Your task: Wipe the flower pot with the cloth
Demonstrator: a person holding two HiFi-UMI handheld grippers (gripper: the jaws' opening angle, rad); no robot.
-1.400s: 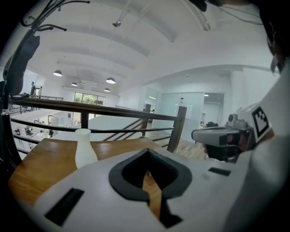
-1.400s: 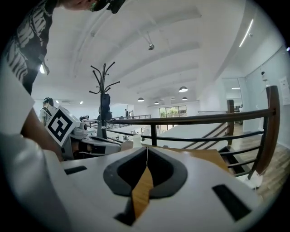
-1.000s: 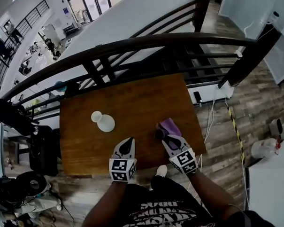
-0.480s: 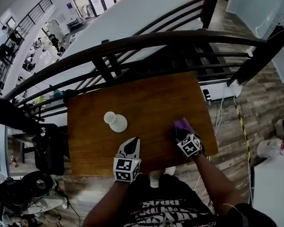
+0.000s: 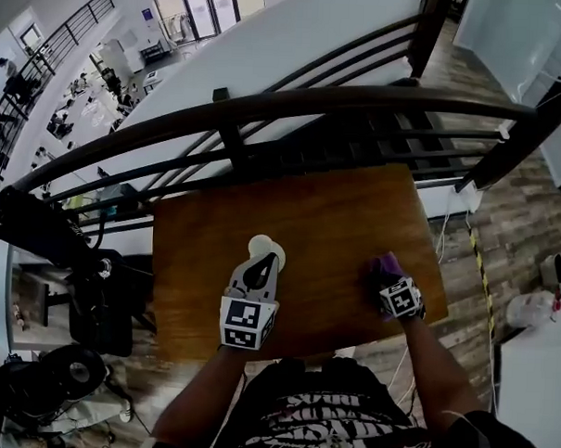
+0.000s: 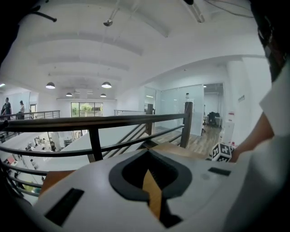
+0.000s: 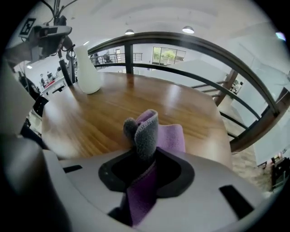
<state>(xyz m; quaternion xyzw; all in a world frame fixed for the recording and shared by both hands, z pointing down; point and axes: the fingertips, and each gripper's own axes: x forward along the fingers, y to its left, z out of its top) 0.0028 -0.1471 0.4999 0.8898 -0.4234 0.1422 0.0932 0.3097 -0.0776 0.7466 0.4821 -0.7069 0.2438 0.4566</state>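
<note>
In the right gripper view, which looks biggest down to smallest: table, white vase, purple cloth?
1. Table, largest by far.
2. Purple cloth, but it sits right at the camera, so this is unsure.
3. White vase, farther off, looks smallest.

A bunched purple and grey soft cloth [image 7: 146, 131] sticks up at lower centre, pinched between the jaws of the right gripper [image 7: 143, 170], which have just been closing on it. A tall white flower pot [image 7: 87, 68] stands upright at upper left on the brown wooden table [image 7: 104, 113], well apart from the cloth.
</note>
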